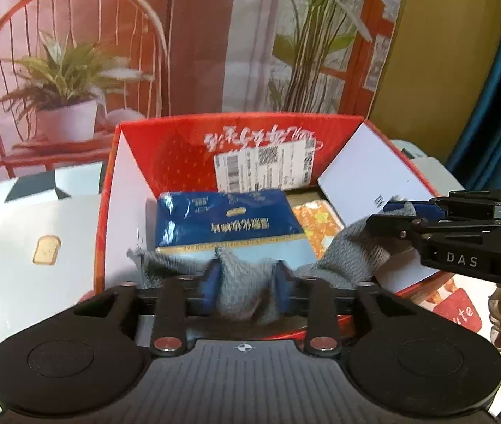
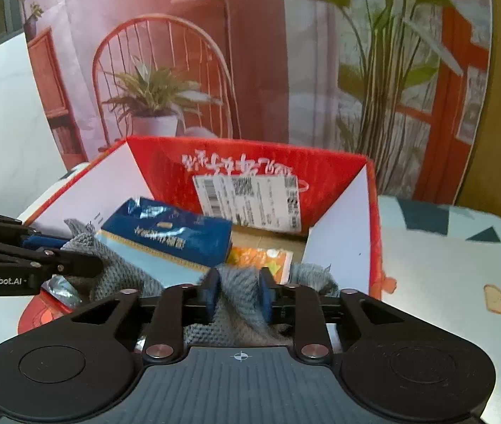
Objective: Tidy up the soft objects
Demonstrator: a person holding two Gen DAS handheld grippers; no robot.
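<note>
Two grippers on one grey knitted cloth (image 1: 239, 282) at the near edge of the open red cardboard box (image 1: 236, 134).

Left wrist view: left gripper (image 1: 246, 282) jaws part-open, cloth bunched between the blue pads, contact unclear; blue plastic tissue pack (image 1: 229, 222) just beyond the jaws inside the box, orange patterned packet (image 1: 315, 228) beside it; right gripper (image 1: 397, 217) at right with the cloth's far end between its fingers. Right wrist view: right gripper (image 2: 238, 291) jaws narrow, cloth (image 2: 236, 304) between them; left gripper (image 2: 59, 251) at left on the same cloth; tissue pack (image 2: 172, 236) ahead of the jaws.
</note>
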